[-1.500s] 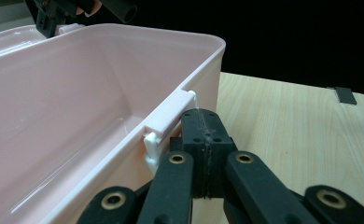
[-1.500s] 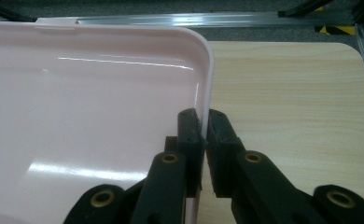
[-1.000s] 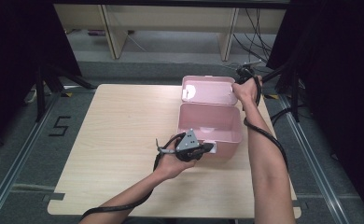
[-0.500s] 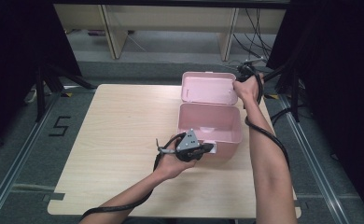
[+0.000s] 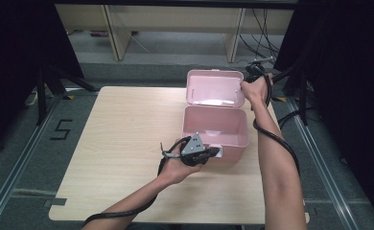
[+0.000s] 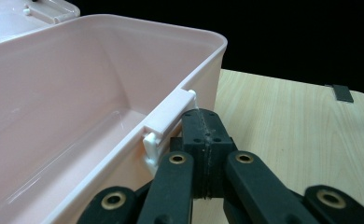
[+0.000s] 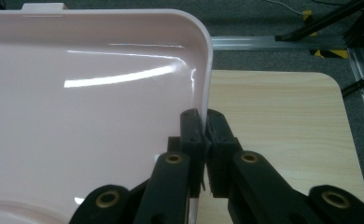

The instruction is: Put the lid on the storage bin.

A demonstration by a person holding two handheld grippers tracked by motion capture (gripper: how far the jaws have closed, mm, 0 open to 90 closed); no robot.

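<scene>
lid [image 5: 216, 87] swung upright — right gripper [image 5: 250, 76] clamping tighter on its edge

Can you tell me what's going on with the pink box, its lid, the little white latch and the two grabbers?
Pink box: open, nothing inside, standing on the table.
Lid: raised upright.
White latch: undone.
Left gripper: fingers shut, beside the latch.
Right gripper: fingers just closing, pinching the lid's edge.

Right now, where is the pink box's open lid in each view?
High view: the lid stands raised at the back of the pink box, upper centre, with the right claw at its right edge.
Left gripper view: a corner of it, top left.
Right gripper view: its inner face covers the left half.
Shared landmark: the wooden table.
</scene>
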